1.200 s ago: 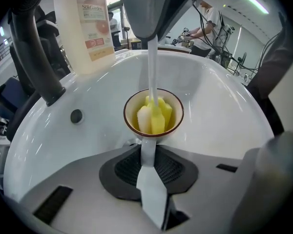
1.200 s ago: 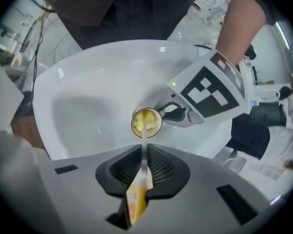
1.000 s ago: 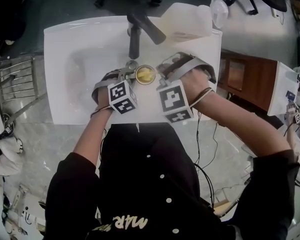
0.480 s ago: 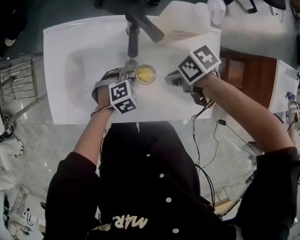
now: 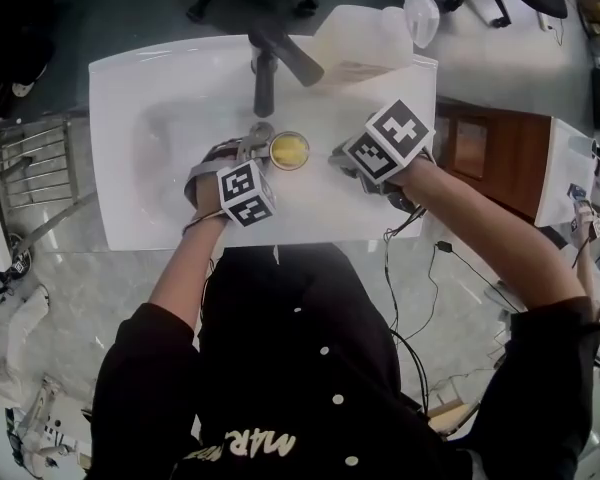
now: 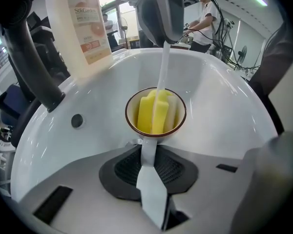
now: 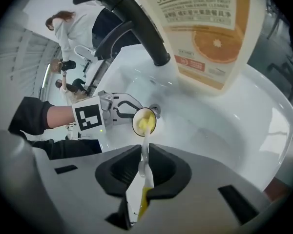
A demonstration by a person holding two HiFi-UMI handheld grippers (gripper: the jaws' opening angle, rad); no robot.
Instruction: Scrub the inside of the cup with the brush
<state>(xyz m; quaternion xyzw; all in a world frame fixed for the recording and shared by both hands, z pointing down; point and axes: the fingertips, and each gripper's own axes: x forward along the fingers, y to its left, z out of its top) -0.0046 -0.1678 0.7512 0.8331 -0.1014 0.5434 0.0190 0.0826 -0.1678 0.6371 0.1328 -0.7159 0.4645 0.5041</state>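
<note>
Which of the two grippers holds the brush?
The right gripper: its jaws clamp the brush handle, yellow head down in the cup. The left gripper instead grips the cup's handle.

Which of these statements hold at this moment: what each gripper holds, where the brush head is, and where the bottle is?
1. The left gripper has its jaws closed on the handle of the cup. True.
2. The brush has its yellow head lying on the sink floor outside the cup. False: the head is inside the cup.
3. The right gripper grips the brush's handle. True.
4. The bottle lies in the basin of the sink. False: it stands at the back rim, beside the faucet.
</note>
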